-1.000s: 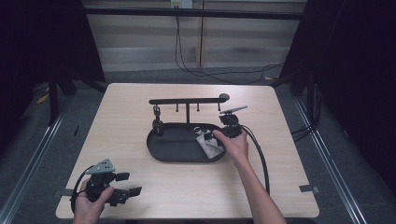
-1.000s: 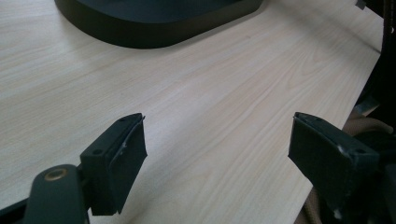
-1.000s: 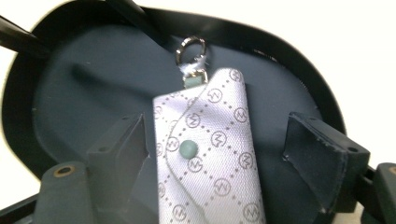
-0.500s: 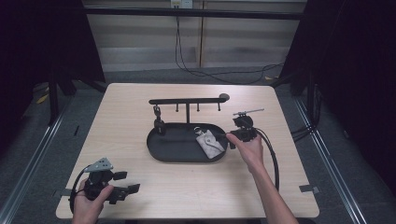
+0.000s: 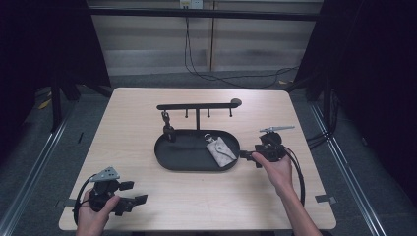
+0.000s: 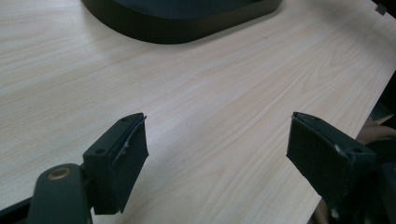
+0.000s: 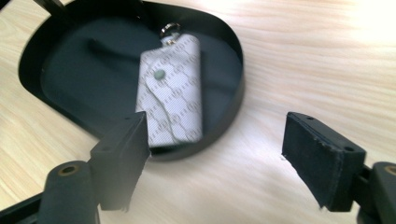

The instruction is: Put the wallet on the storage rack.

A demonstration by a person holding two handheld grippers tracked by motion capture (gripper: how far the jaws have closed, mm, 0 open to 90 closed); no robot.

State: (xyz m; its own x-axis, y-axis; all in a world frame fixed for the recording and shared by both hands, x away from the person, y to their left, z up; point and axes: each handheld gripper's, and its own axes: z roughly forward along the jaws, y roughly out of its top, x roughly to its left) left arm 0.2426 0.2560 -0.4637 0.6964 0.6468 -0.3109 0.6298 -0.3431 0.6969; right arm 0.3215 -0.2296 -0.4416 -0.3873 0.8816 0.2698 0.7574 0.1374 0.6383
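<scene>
Right claw [image 5: 250, 156] has been drawn back from over the black tray [image 5: 169, 160], away from the grey key pouch [image 5: 220, 151], and is now seen just outside the tray's right rim, over bare worktop [image 5: 137, 118]. Nothing is held between its jaws; they have just been closing slightly, with a wide gap left. Pouch appears to have been left lying flat in the tray's right end, though earlier frames are too small to confirm any shift.

- Both forearms are bare, no sleeves
- left gripper [image 5: 129, 198]: black, grey three-cornered plate on top, looped black cable
- right gripper [image 5: 252, 156]: black, brass-coloured screws, black cable
</scene>
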